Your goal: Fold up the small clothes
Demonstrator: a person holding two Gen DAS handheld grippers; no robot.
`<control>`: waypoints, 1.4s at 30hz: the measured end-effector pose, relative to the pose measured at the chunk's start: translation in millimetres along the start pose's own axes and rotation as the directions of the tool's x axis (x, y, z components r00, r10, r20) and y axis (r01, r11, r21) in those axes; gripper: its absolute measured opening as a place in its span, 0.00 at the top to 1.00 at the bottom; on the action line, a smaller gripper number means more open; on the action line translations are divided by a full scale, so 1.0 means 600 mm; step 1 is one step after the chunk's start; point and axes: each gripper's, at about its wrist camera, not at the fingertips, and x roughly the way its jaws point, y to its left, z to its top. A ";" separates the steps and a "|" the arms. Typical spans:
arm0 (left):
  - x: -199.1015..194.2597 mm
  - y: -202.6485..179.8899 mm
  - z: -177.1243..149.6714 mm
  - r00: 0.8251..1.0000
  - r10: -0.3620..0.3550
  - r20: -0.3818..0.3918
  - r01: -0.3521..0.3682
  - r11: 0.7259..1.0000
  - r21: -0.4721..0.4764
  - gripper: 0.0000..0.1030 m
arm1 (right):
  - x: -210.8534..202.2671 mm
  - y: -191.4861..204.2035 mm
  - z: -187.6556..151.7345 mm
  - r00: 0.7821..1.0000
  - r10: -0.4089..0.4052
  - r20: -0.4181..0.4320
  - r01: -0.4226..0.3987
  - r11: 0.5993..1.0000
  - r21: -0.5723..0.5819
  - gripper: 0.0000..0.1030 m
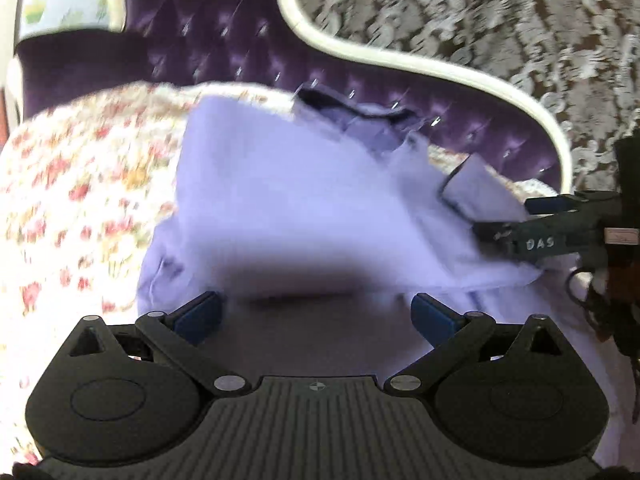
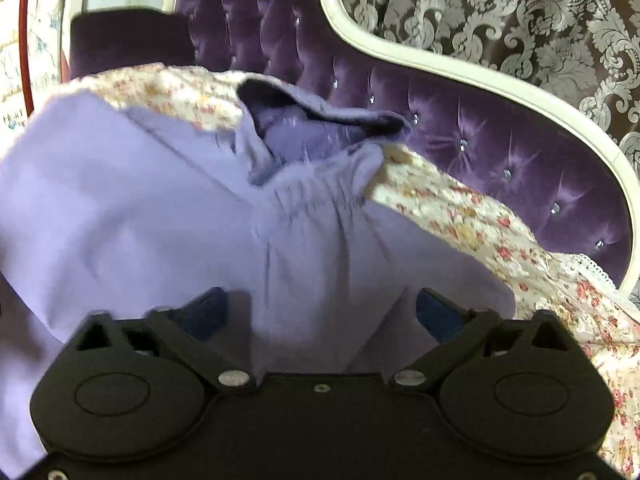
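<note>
A lavender garment (image 1: 288, 200) with an elastic waistband lies on a floral bedcover (image 1: 80, 184). My left gripper (image 1: 316, 314) is open, its blue pads wide apart just above the near cloth. My right gripper shows at the right edge of the left wrist view (image 1: 508, 220), fingers close together at the garment's edge. In the right wrist view my right gripper (image 2: 328, 312) has its blue pads apart, with a fold of the garment (image 2: 160, 216) rising between them. The gathered waistband (image 2: 320, 196) is ahead.
A purple tufted headboard (image 2: 460, 140) with a cream frame (image 2: 440, 64) runs behind the bed. Patterned damask wallpaper (image 2: 520, 12) is beyond it. The floral cover has a lace edge (image 2: 592, 268) at the right.
</note>
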 end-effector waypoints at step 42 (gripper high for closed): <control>-0.011 0.059 0.074 0.991 0.110 0.083 -0.105 0.993 -0.055 0.00 | -0.047 -0.220 -0.016 0.963 0.153 0.220 -0.243 0.849 0.470 0.74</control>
